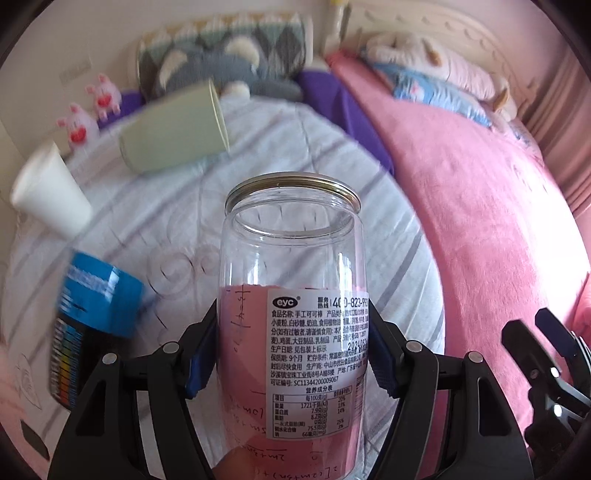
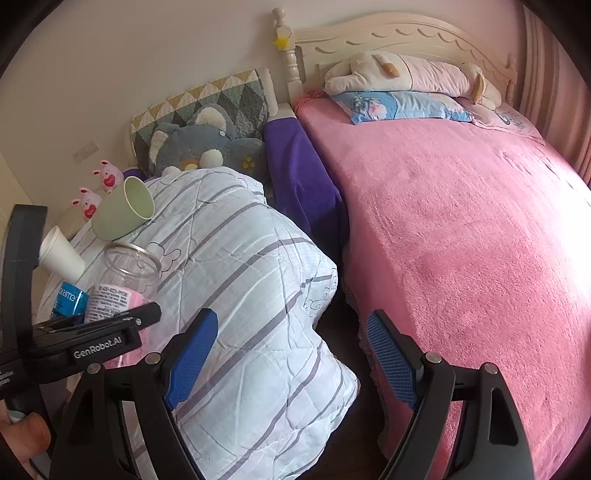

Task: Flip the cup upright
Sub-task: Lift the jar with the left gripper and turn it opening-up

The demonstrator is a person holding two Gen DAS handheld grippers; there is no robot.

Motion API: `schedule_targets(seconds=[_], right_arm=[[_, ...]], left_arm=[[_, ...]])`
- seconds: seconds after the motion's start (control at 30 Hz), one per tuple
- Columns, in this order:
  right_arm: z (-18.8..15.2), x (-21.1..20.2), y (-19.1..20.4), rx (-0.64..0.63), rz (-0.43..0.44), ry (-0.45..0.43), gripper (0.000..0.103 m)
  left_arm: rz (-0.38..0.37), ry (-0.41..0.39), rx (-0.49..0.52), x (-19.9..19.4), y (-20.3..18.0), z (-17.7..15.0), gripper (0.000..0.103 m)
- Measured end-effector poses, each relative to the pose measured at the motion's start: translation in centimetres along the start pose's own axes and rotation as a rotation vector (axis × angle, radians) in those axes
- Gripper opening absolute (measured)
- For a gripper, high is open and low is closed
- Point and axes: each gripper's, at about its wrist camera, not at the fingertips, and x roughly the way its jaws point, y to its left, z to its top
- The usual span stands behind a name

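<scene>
The left gripper [image 1: 291,350] is closed on a clear plastic jar with a gold metal rim and a white printed label [image 1: 293,295], its 2 blue-padded fingers [image 1: 201,354] pressing the jar's sides at label height. In the left wrist view the jar stands mouth-up between the fingers, with pink visible through its lower half. In the right wrist view the same jar [image 2: 129,273] sits tilted, held over the white quilt with grey stripes [image 2: 251,295] that lies on the bed.

The right gripper [image 2: 291,358] is wide open and holds nothing; its blue pads [image 2: 192,354] hang well apart above the quilt's edge and the gap beside the pink fleece blanket [image 2: 461,240].

A pale green cup [image 1: 177,129] lies on its side on the quilt beyond the jar, mouth pointing right. A white paper cup [image 1: 50,195] lies tilted to the left of it, blurred in the left wrist view. A blue-labelled can [image 1: 92,317] lies near the jar on the left, also blurred.

At the head of the bed rest a grey plush toy [image 2: 207,144], a quilted diamond-pattern cushion [image 2: 207,99] and 2 small pink bunny figures [image 2: 98,188]. A cream plush animal [image 2: 406,72] lies on a blue patterned pillow [image 2: 402,105] against the cream carved headboard [image 2: 406,33].
</scene>
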Motion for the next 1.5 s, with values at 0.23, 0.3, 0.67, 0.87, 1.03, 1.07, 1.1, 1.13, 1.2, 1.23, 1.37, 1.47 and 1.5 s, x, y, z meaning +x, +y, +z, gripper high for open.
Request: schedule_targets(seconds=[0.23, 0.3, 0.67, 0.87, 1.03, 1.07, 1.1, 1.13, 1.2, 1.23, 1.37, 1.47, 1.5], right_arm=[[-0.5, -0.8, 0.7, -0.017, 0.007, -0.012, 0.084], [-0.8, -0.8, 1.0, -0.030, 0.007, -0.007, 0.084], [-2.4, -1.1, 1.5, -0.047, 0.007, 0.011, 0.084], [-2.3, -1.2, 1.8, -0.055, 0.016, 0.008, 0.084], [-2.3, -1.6, 2.0, -0.060, 0.021, 0.001, 0.084], [-2.3, -1.6, 2.0, -0.061, 0.020, -0.001, 0.084], [-2.3, -1.6, 2.0, -0.061, 0.018, -0.002, 0.084], [-2.3, -1.7, 2.0, -0.061, 0.016, -0.001, 0.084], [-2.3, -1.7, 2.0, -0.060, 0.012, -0.001, 0.084], [-2.3, -1.7, 1.9, -0.060, 0.010, 0.000, 0.084], [-2.3, -1.6, 1.9, -0.059, 0.006, 0.005, 0.084], [-2.3, -1.7, 2.0, -0.062, 0.008, 0.005, 0.084], [-2.3, -1.8, 2.1, -0.063, 0.008, 0.004, 0.084]], left_arm=[[0.064, -0.308, 0.001, -3.1, 1.1, -0.6, 0.070], [0.079, -0.415, -0.012, -3.5, 1.6, -1.2, 0.070], [0.134, -0.569, 0.027, -2.4, 1.9, -3.8, 0.070], [0.103, -0.538, 0.001, -2.9, 2.7, -4.9, 0.071], [0.122, -0.574, 0.029, -3.2, 2.1, -4.9, 0.071], [0.118, -0.567, 0.029, -3.2, 2.0, -4.9, 0.071], [0.116, -0.559, 0.029, -3.0, 1.9, -4.8, 0.071], [0.115, -0.551, 0.031, -2.8, 1.7, -4.8, 0.071], [0.115, -0.547, 0.038, -2.6, 1.6, -4.8, 0.071], [0.115, -0.550, 0.040, -2.7, 1.6, -4.9, 0.071], [0.100, -0.546, 0.031, -2.7, 1.9, -4.8, 0.071], [0.088, -0.550, 0.021, -2.9, 2.2, -5.0, 0.071], [0.087, -0.552, 0.019, -2.9, 2.3, -5.1, 0.071]])
